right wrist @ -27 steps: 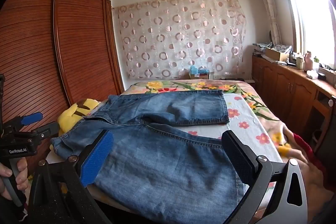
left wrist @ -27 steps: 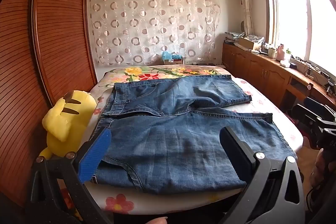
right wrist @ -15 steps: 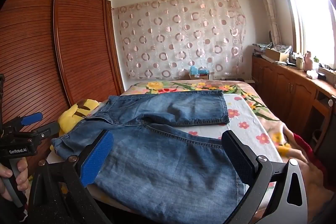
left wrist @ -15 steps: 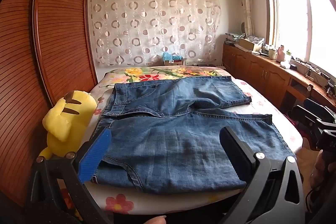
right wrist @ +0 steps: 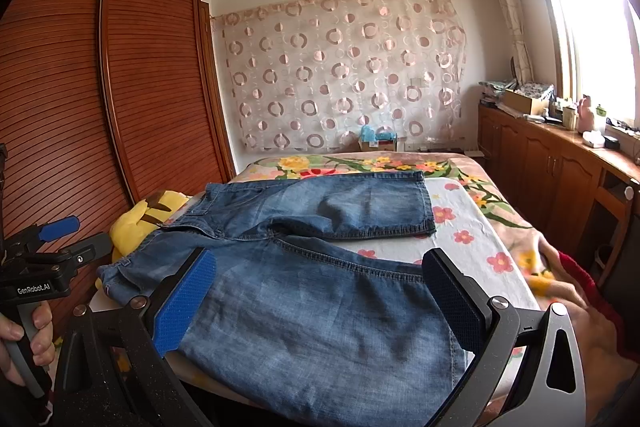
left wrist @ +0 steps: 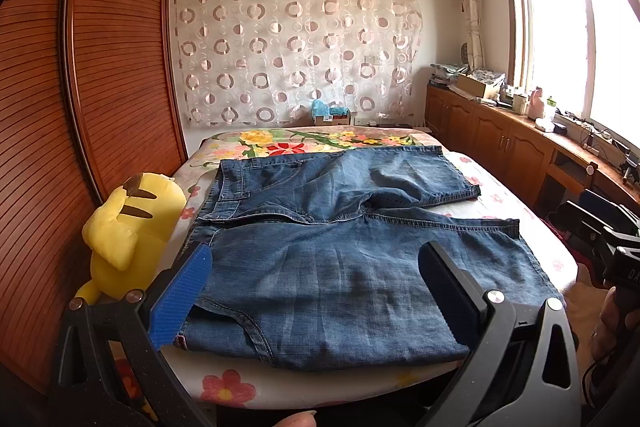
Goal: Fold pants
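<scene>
Pants: the denim pants (left wrist: 340, 267) lie spread flat on the bed (left wrist: 320, 383), waistband toward the wardrobe side, both legs running toward the window; I judge that layout suits a first fold
Left tongs (left wrist: 316, 291): jaws wide apart, nothing between them; I hold them over the near hem
Right tongs (right wrist: 320, 291): likewise wide apart and empty; poised above the near leg
Writing: "GenRobot.AI" reads on the left tongs' handle
Beside: a yellow plush toy (left wrist: 128, 239) sits by the waistband

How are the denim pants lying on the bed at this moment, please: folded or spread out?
Spread out: the denim pants lie flat on the bed, both legs apart, neither laid over the other.
</scene>
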The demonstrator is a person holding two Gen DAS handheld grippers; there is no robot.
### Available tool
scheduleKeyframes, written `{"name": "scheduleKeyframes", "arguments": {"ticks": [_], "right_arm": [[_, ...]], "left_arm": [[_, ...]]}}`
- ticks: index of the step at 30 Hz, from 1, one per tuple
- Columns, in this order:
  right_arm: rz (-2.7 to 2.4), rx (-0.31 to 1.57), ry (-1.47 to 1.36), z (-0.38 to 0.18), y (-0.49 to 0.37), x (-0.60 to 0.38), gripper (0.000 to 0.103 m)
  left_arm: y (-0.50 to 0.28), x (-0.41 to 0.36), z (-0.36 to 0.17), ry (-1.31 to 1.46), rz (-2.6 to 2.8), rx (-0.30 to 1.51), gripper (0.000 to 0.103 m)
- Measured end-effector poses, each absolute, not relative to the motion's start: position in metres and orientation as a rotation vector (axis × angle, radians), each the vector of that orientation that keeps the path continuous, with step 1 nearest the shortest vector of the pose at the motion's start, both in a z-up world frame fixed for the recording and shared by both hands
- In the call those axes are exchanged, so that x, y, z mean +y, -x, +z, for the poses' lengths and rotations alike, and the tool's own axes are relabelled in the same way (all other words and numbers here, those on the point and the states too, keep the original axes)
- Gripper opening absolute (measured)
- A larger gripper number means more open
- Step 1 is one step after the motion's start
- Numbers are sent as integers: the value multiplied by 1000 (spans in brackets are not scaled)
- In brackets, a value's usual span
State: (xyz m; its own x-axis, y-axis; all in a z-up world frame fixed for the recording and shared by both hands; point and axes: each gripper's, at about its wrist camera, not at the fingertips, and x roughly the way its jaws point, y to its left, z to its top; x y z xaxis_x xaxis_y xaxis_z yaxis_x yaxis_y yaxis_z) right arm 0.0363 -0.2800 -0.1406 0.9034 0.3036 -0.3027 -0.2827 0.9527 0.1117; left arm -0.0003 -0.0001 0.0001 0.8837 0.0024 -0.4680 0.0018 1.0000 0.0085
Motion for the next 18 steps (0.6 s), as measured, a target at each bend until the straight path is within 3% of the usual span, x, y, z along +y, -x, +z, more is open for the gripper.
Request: {"name": "scheduleKeyframes", "arguments": {"ticks": [18], "right_arm": [[302,322,-65,-141,-36,-280,103]], "left_arm": [[0,0,0,-8,0,486,103]]}}
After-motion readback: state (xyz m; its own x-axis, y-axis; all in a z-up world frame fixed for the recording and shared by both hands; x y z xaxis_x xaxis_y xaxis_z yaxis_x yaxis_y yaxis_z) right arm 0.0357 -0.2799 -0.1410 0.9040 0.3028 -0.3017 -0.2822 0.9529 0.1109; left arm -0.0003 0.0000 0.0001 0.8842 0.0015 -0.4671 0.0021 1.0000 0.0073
